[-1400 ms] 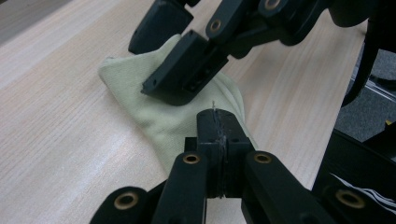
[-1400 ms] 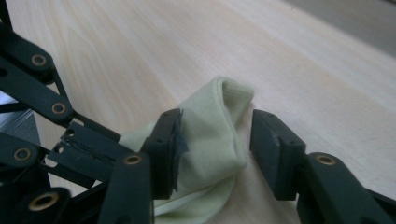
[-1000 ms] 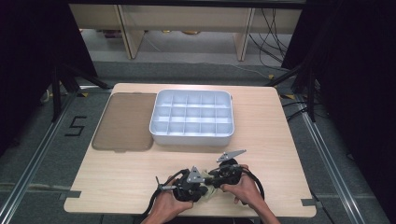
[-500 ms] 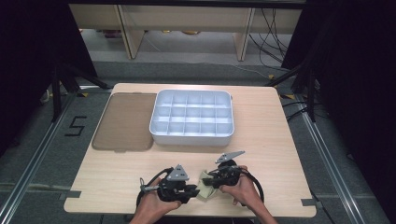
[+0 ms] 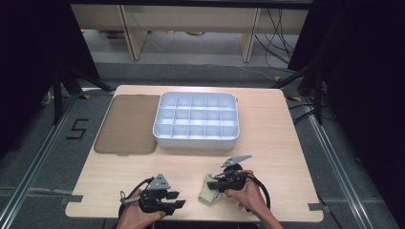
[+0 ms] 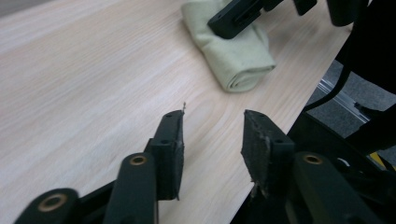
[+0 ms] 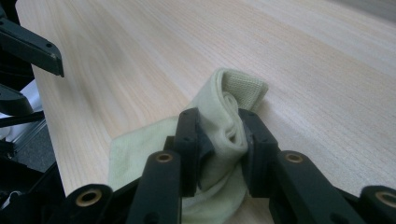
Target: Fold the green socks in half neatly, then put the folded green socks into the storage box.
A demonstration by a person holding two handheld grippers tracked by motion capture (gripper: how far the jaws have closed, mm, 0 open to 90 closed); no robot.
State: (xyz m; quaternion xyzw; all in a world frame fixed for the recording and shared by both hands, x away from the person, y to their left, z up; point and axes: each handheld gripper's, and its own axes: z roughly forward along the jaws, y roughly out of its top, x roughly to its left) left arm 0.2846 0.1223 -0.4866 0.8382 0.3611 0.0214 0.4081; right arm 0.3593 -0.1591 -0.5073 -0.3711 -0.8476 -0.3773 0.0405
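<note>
Item: rolled cloth (image 5: 208, 192), table (image 5: 267, 119) near edge, at 6 o'clock from the tray (image 5: 196, 120).
Right gripper (image 7: 218, 135): clenched on the cloth, jaws just closing.
Left gripper (image 6: 212, 140): released, empty, jaws just opening, at 9 o'clock from the cloth.
Step, judged: handover done; next, carry the cloth toward the tray.
Writing: floor mark "5" (image 5: 77, 129).

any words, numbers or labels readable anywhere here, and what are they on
"5" – a dark number marked on the grey floor left of the table.
No other text can be read: the white divided tray, the brown lid, the pale green cloth and both claws carry no legible label.
</note>
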